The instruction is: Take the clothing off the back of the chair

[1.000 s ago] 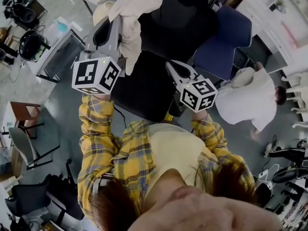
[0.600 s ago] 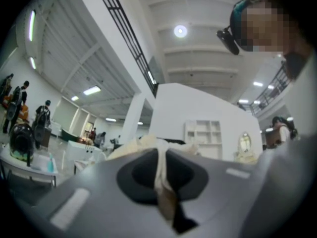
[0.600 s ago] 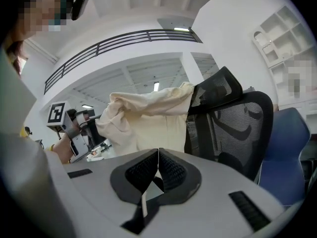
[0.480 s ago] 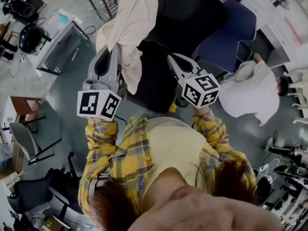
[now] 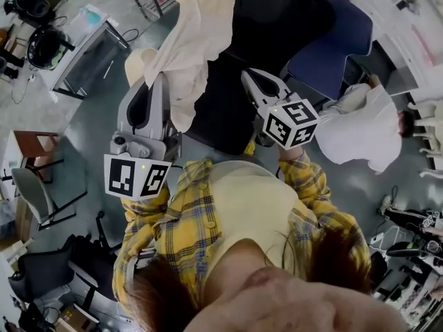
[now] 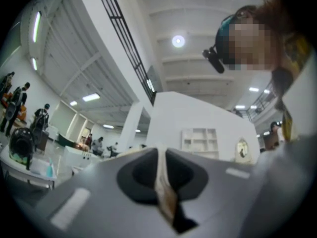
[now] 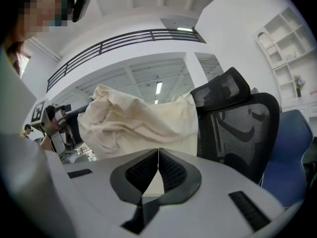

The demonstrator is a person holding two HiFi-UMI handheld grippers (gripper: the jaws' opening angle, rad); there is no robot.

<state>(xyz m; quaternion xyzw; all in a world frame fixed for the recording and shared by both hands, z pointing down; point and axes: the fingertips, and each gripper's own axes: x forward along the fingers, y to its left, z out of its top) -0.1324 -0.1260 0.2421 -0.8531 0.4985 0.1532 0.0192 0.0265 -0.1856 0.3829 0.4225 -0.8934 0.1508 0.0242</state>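
From the head view, my left gripper [image 5: 161, 81] sits at about 10 o'clock and my right gripper [image 5: 246, 75] at about 1 o'clock, both held out over the seat of a black mesh office chair [image 5: 277, 19]. The left jaws are pressed together and pinch a fold of the cream garment [image 5: 201, 33]. In the left gripper view, a thin strip of the cloth runs down between the two jaws.

The garment hangs from the chair's back at 12 o'clock and trails down to 11 o'clock, where it meets the left gripper's tip. The right gripper view shows the cloth bunched against the left side of the chair's backrest and headrest, stretching away towards 9 o'clock.

The right jaws are closed tip to tip with nothing between them. In the head view they point at the dark backrest, just beside the cloth and clear of it.

A blue chair [image 5: 332, 47] stands behind the black one at 2 o'clock. A second person in a white top [image 5: 360, 130] bends over at 3 o'clock on the grey floor [image 5: 90, 137].
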